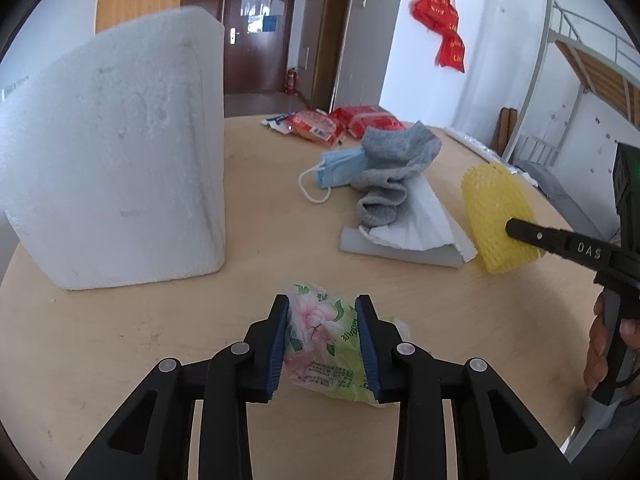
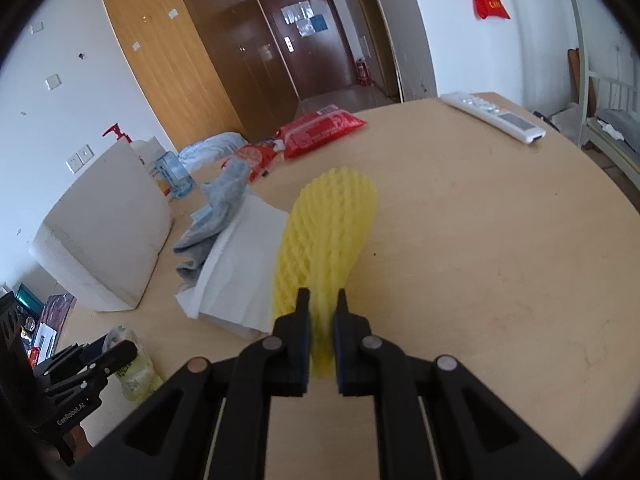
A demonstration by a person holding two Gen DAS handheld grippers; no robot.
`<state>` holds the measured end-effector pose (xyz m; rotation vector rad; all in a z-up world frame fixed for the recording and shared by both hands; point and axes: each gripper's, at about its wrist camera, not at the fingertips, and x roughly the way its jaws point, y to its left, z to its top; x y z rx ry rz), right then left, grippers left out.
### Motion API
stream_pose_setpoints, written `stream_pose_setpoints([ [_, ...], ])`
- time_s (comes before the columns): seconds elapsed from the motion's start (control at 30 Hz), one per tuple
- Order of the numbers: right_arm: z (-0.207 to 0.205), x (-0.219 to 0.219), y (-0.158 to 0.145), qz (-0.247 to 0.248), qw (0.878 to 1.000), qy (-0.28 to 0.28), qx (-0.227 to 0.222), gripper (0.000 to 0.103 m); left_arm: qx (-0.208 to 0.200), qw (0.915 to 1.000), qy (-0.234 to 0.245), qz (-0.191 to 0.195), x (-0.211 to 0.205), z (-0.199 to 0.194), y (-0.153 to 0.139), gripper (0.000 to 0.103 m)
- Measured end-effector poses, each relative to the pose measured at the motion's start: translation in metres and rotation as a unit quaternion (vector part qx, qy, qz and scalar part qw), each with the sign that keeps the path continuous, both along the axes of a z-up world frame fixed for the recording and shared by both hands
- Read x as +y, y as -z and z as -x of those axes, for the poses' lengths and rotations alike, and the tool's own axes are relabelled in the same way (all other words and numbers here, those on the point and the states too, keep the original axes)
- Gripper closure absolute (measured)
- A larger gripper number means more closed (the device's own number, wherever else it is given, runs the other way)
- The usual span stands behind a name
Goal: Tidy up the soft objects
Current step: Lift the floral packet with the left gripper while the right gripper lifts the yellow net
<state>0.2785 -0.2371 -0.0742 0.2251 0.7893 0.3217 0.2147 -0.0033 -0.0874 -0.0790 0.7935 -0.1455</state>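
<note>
With the tissue pack (image 1: 326, 344) clamped by the left gripper (image 1: 322, 344) just in front of the white foam block (image 1: 116, 160) and the yellow foam net (image 2: 324, 236) pinched by the right gripper (image 2: 322, 320) well to that block's right, a gathering step is judged in hand, and both items would next be carried toward one shared spot.

On your worktop (image 1: 160, 320) you have one white foam block (image 1: 116, 160), one yellow foam net sleeve (image 1: 498, 220), one grey sock (image 1: 396, 168), one blue face mask (image 1: 340, 168), one flowered tissue packet (image 1: 324, 344), one white folded paper sheet (image 1: 416, 224), two red snack packets (image 1: 372, 118) and one white remote control (image 2: 494, 116).
</note>
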Motion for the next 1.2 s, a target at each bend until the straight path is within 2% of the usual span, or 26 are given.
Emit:
stream_pose_setpoints([
  [0.23, 0.011, -0.006, -0.010, -0.011, 1.000, 0.003, -0.015, 0.091, -0.030, 0.9995, -0.006, 0.000, 0.001, 0.011, -0.017, 0.068],
  [0.5, 0.033, -0.007, -0.026, -0.012, 0.999, 0.002, -0.037, 0.091, -0.047, 0.9988, -0.012, -0.001, 0.002, 0.026, -0.030, 0.068],
  [1.2, 0.085, -0.010, -0.060, -0.019, 0.995, -0.011, -0.095, 0.091, -0.099, 0.9949, -0.015, -0.008, -0.002, 0.088, -0.066, 0.068],
])
